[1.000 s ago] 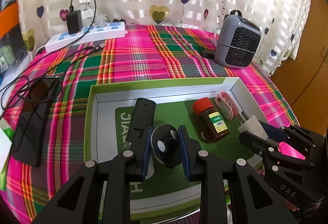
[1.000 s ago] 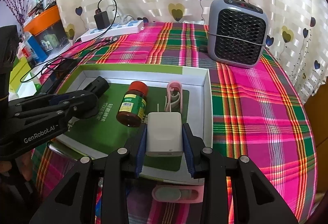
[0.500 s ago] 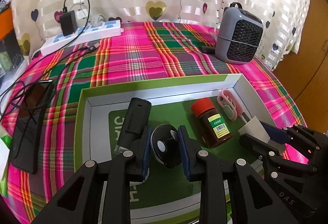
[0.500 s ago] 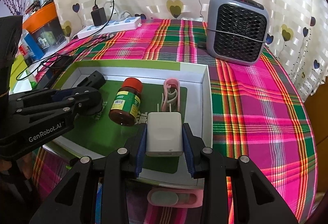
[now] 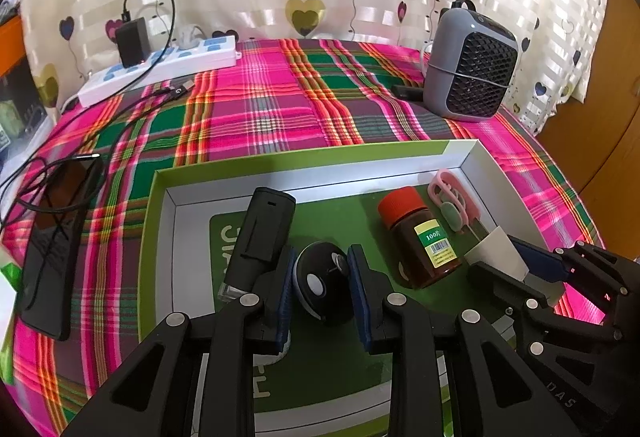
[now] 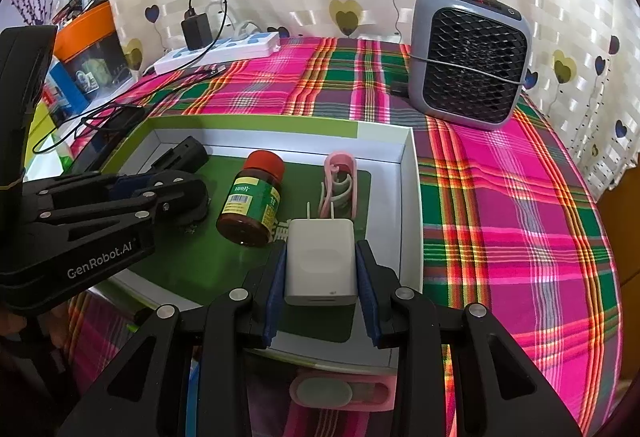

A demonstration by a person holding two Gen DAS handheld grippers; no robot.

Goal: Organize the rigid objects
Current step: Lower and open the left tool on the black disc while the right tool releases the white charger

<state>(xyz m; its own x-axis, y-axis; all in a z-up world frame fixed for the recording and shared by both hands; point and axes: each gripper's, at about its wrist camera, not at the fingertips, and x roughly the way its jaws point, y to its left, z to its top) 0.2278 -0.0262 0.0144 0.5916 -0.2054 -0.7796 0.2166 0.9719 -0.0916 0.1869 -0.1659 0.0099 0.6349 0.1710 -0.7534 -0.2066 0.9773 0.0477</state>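
A shallow green-and-white box [image 5: 162, 237] [image 6: 408, 205] lies on the plaid cloth. Inside it lie a black cylindrical device [image 5: 262, 233] [image 6: 188, 153], a brown pill bottle with a red cap [image 5: 416, 241] [image 6: 254, 203] and a pink clip [image 5: 450, 199] [image 6: 340, 181]. My left gripper [image 5: 322, 283] is shut on a black round disc [image 5: 320, 283] and holds it over the box floor. My right gripper [image 6: 320, 269] is shut on a white plug adapter [image 6: 320, 261] over the box's near right part, prongs pointing away. Each gripper shows in the other's view.
A grey fan heater [image 5: 468, 73] [image 6: 468, 61] stands at the back right. At the back left lies a white power strip [image 5: 160, 65] [image 6: 218, 51] with a black charger and cables. A black phone [image 5: 56, 237] lies left of the box. A pink object [image 6: 340, 391] lies below the right gripper.
The left wrist view has shifted a little, so the box sits further right in it. Both grips are unchanged and the right gripper has stayed put.
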